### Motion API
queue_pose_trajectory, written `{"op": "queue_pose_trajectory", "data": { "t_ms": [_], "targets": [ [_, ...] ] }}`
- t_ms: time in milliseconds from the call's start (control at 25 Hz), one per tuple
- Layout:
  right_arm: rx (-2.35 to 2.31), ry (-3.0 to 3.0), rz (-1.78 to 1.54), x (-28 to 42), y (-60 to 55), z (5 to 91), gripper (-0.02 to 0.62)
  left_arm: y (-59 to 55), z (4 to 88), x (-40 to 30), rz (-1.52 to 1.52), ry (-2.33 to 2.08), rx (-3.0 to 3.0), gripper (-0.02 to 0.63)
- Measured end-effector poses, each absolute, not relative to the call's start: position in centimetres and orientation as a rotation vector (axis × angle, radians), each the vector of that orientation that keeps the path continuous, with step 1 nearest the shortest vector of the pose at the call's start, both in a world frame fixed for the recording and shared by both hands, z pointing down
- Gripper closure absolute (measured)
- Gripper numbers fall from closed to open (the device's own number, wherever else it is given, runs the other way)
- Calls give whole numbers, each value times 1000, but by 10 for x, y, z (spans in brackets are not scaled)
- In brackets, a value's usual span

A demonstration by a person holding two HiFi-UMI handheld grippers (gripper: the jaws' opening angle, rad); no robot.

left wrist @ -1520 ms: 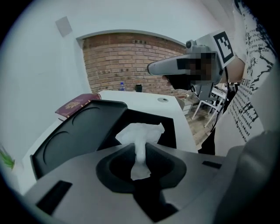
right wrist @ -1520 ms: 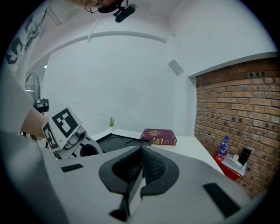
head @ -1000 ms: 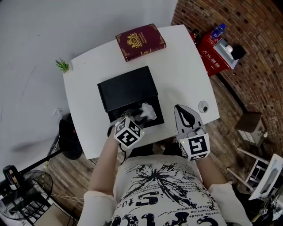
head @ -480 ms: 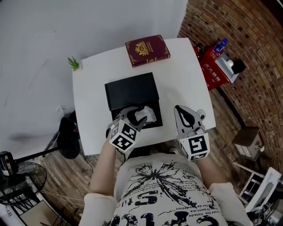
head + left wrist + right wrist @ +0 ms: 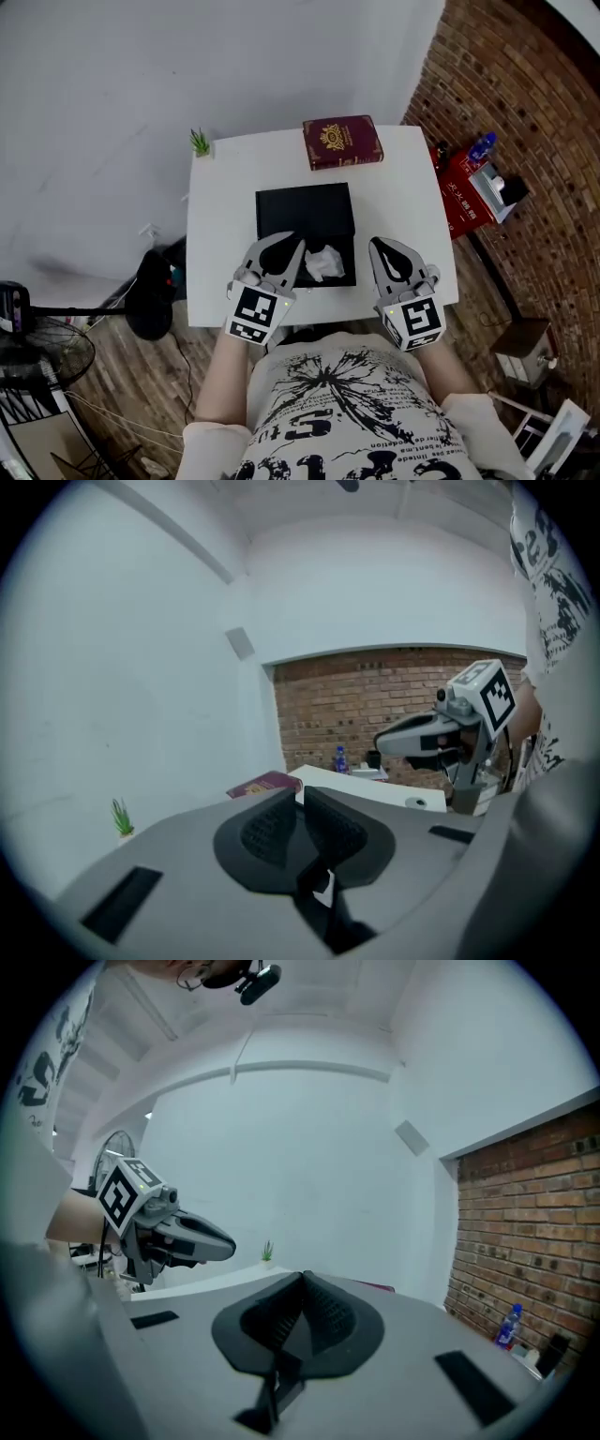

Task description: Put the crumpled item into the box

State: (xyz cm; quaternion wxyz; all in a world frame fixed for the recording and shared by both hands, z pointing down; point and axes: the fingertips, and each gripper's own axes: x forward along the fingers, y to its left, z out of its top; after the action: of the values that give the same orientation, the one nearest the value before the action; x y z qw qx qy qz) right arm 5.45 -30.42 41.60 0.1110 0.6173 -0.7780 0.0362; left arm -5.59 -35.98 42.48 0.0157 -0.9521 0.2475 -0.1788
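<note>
The black box (image 5: 305,208) lies open on the white table (image 5: 220,234), its lid flat at the far side. The crumpled white paper (image 5: 324,263) rests inside the near half of the box. My left gripper (image 5: 292,244) hovers at the box's near left corner, just left of the paper and apart from it. Its jaws are closing, with a narrow gap left and nothing between them (image 5: 300,794). My right gripper (image 5: 381,246) hangs over the table to the right of the box, shut and empty (image 5: 303,1279).
A maroon book (image 5: 342,142) lies at the far edge and a small green plant (image 5: 200,142) at the far left corner. On the floor are a red case (image 5: 469,192) with a blue bottle (image 5: 481,147) on the right, and a black stand (image 5: 150,295) and a fan (image 5: 37,356) on the left.
My left gripper let go of the crumpled paper inside the box, drew back toward the near edge, and its jaws narrowed again. The paper stayed in the box. The right gripper barely moved.
</note>
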Motion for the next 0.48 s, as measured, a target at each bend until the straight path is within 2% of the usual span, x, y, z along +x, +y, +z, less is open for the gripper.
{"op": "queue_pose_trajectory", "data": {
  "t_ms": [480],
  "targets": [
    [1703, -2425, -49, 14, -310, 382, 580, -352, 372, -136, -272, 1080, -2935, 594]
  ]
}}
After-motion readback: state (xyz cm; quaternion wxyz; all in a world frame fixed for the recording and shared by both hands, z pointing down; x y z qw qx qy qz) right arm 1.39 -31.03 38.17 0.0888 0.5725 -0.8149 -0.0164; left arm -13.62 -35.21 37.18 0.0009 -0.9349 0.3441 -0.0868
